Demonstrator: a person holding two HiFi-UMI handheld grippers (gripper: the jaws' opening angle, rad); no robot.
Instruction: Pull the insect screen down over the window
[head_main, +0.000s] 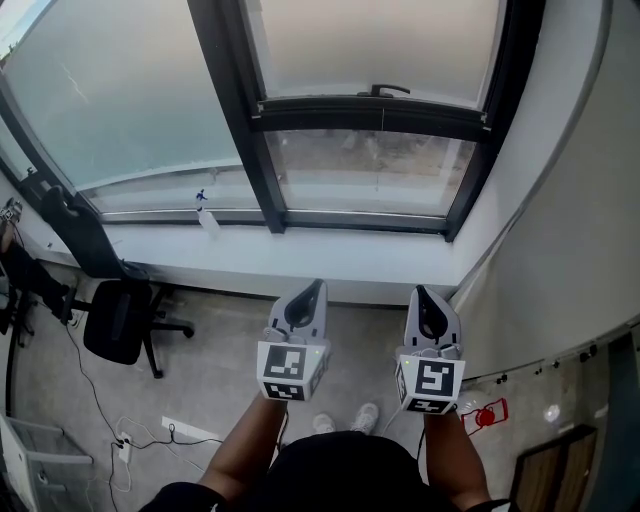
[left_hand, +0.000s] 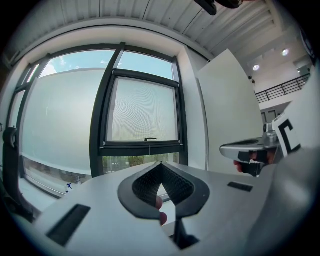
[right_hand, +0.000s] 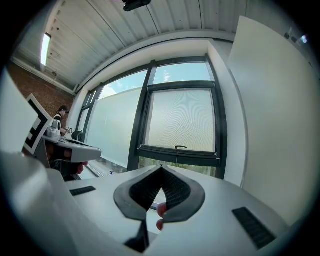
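Our left tongs (head_main: 317, 287) and right tongs (head_main: 419, 292) are both shut tight on nothing. We hold them side by side and level, pointing at the window (head_main: 372, 165). Below them is the floor (head_main: 215, 350), with an office chair (head_main: 120, 320) off to the left. Farther on, a spray bottle (head_main: 207, 216) stands on the white sill (head_main: 330, 262). Beyond it, the insect screen (head_main: 375, 45) covers most of the right-hand pane. Its bottom bar (head_main: 380, 116), with a small handle (head_main: 390, 90), hangs short of the lower frame, with a clear strip of glass beneath.
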